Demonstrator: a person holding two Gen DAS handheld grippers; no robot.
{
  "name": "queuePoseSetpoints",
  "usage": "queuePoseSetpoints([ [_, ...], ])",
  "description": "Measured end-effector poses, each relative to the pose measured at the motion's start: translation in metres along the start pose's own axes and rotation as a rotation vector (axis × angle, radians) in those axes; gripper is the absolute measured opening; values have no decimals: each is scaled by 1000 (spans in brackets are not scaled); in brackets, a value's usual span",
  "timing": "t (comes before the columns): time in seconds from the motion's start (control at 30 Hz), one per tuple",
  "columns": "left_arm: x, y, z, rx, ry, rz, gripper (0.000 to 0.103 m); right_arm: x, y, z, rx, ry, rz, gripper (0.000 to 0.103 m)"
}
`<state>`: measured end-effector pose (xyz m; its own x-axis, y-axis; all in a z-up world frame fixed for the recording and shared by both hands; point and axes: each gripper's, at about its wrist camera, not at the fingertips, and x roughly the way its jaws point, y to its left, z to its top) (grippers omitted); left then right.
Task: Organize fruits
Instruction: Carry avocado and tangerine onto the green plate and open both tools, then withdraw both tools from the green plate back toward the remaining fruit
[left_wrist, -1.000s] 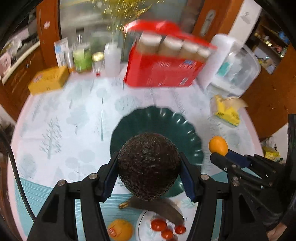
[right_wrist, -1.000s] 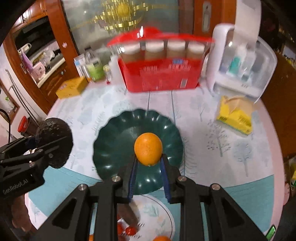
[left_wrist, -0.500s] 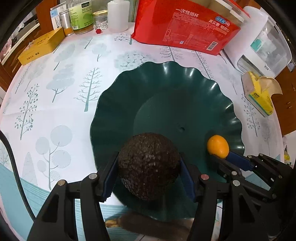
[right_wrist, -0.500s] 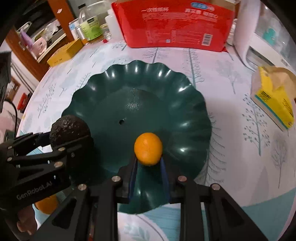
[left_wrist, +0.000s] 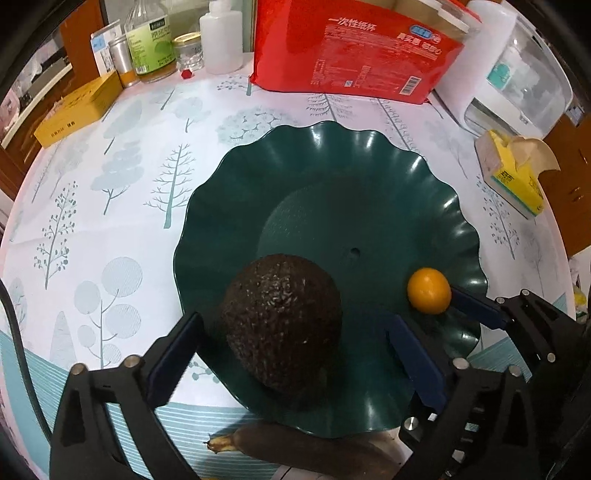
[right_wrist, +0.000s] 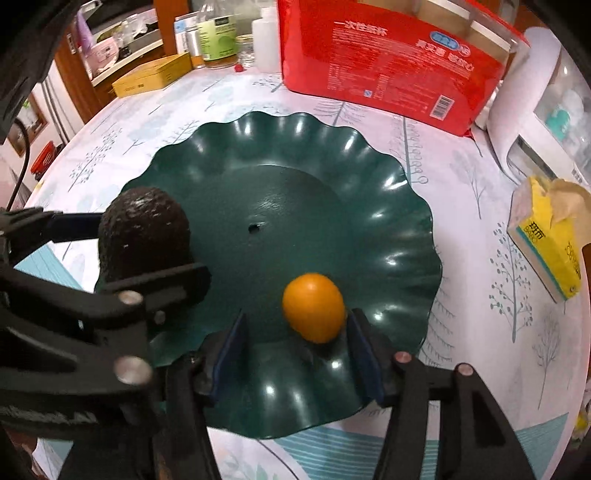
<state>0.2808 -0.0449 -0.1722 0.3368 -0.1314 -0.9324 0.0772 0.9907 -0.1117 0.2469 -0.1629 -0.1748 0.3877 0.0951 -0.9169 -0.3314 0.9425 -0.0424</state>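
Observation:
A dark green scalloped plate (left_wrist: 332, 177) (right_wrist: 295, 147) sits mid-table. A dark bumpy avocado (left_wrist: 282, 325) (right_wrist: 144, 232) rests on its near-left part, between the spread jaws of my left gripper (left_wrist: 291, 354), which is open. A small orange fruit (right_wrist: 314, 306) (left_wrist: 429, 290) lies on the plate's near-right part, between the parted jaws of my right gripper (right_wrist: 295, 350), open, with the fruit close to the right pad. An overripe banana (left_wrist: 295, 446) lies just under the plate's near edge in the left wrist view.
A red cup package (left_wrist: 351, 55) (right_wrist: 388, 62) stands behind the plate. A yellow tissue pack (left_wrist: 513, 177) (right_wrist: 546, 236) and a white appliance (left_wrist: 509, 74) are at right. Bottles (left_wrist: 153, 44) and a yellow box (left_wrist: 77, 107) are at back left.
Both grippers came down over the plate and opened. The avocado and the orange fruit left the jaws and now rest on the plate.

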Motion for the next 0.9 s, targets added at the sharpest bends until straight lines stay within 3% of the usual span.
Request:
queuePoseSetpoints([
  [0.33,-22,5,-14,-21,-44,5,102,-12,-1,-3,24,-11,29,59],
  [0.9,-109,18,-51,-96,-174,9,102,-54,-4,-12,53,-51,46,59],
])
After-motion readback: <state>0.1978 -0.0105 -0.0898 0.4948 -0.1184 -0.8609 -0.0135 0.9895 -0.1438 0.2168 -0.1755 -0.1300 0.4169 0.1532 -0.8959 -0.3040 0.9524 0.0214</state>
